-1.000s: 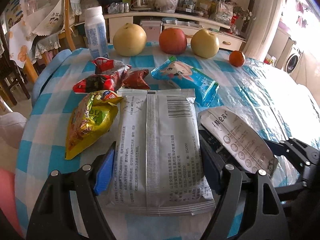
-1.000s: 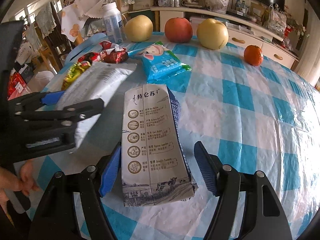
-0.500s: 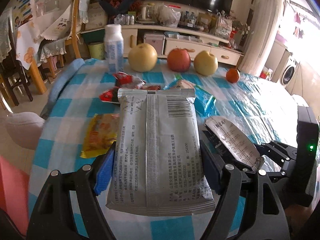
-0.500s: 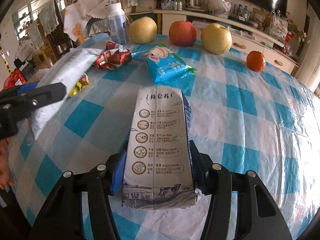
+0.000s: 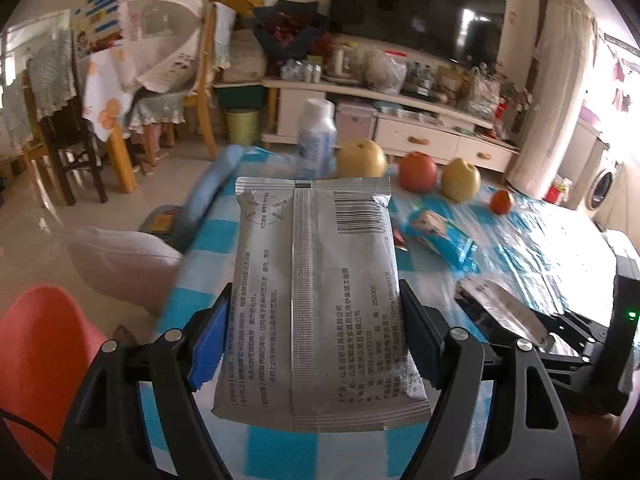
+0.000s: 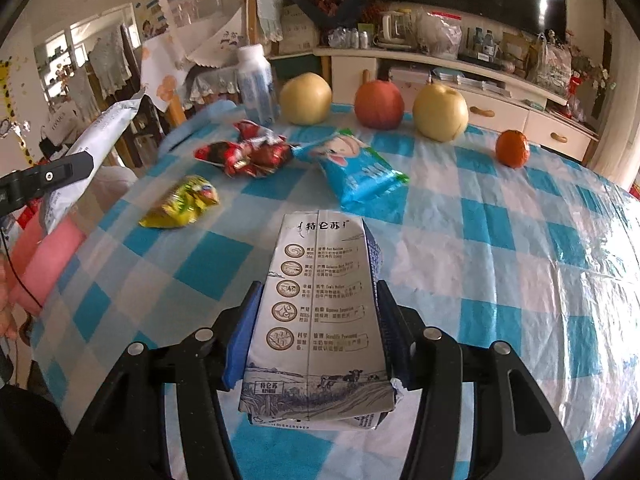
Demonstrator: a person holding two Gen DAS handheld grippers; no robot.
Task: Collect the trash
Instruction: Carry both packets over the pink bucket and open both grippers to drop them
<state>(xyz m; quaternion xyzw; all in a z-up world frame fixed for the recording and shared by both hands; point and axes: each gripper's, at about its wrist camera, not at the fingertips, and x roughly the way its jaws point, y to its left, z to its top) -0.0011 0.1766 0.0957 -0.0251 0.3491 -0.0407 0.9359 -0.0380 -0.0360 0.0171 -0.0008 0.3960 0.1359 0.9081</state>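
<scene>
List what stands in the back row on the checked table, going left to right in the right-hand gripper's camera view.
White bottle → yellow pear → red apple → second yellow pear → small orange.

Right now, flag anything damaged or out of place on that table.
The milk carton in the right hand-held gripper is squashed, its bottom edge torn. Snack wrappers lie strewn beside the fruit.
</scene>
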